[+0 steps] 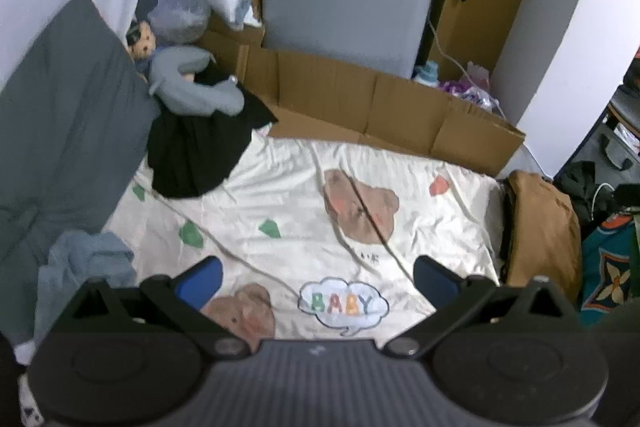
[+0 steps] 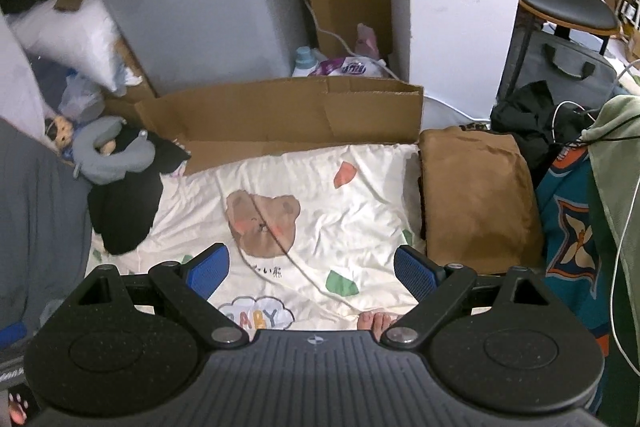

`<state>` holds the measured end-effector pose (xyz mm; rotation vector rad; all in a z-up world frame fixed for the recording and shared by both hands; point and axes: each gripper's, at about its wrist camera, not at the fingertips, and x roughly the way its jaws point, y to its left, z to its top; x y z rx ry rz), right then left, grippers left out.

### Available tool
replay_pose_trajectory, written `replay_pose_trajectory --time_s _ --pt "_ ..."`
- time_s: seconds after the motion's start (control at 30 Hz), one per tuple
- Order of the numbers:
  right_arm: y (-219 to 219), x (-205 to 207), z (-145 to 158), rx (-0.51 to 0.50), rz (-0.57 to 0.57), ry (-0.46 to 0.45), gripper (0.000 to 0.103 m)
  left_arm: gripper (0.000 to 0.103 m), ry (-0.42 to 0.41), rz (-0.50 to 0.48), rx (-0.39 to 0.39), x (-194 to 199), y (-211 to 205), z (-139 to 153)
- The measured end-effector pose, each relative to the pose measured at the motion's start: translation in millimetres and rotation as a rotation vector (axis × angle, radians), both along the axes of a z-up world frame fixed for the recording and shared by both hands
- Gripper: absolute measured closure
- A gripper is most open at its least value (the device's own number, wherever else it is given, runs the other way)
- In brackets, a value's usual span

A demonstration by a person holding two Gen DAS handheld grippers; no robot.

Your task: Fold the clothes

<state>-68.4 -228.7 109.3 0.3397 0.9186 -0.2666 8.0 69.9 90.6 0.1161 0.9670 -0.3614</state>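
In the left wrist view the left gripper (image 1: 316,279) hovers over the sheet (image 1: 280,195), a cream bedsheet printed with bears and a "BABY" cloud, its blue fingers (image 1: 200,281) spread wide with nothing between them. The middle of the sheet is bare. A black garment (image 1: 196,151) lies crumpled at the sheet's far left corner, partly under a grey plush (image 1: 192,83), and a blue garment (image 1: 86,263) sits bunched at the near left edge, just beside the left finger. On the right edge rests a brown garment (image 1: 540,231) that looks folded into a neat block. A flattened cardboard (image 1: 380,111) lines the far side of the sheet. In the right wrist view the right gripper (image 2: 312,267) is likewise released, jaws wide and empty above the sheet (image 2: 352,203). The brown garment (image 2: 476,195) shows clearly here as a squared, stacked fold at the right edge, touching the sheet. The black garment (image 2: 124,203) lies heaped at the left, near the plush (image 2: 108,151), well apart from the gripper. A person's toes (image 2: 376,321) show at the near edge. Judging from this, one piece seems done and set aside, while the black and blue pieces are yet to be folded; the task looks to be between items, with the next pickup likely on the left side.
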Motion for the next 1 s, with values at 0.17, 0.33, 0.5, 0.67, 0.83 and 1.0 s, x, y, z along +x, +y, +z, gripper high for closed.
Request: replay_pose_trajectory --time_s 0.17,0.33,0.5,0.67,0.83,1.0 --pt "9 -9 -12 0.025 0.096 -0.006 0.010 0.000 0.029 0.052 0.020 -7 -7 -12" --pt "22 -9 -13 0.009 0.172 -0.016 0.008 0.000 0.027 0.077 0.045 -11 -20 -18" --pt "32 2 -18 -0.010 0.216 0.023 0.004 0.000 0.009 0.125 0.050 -7 -25 -18" --pt "39 12 -26 0.013 0.265 0.059 0.004 0.000 0.026 0.131 0.067 -5 -29 -25" --pt "39 18 -33 0.098 0.282 0.062 0.004 0.000 0.047 0.140 0.071 -2 -28 -31" --pt "53 21 -36 0.077 0.324 0.079 0.004 0.000 0.048 0.163 0.094 -4 -27 -32"
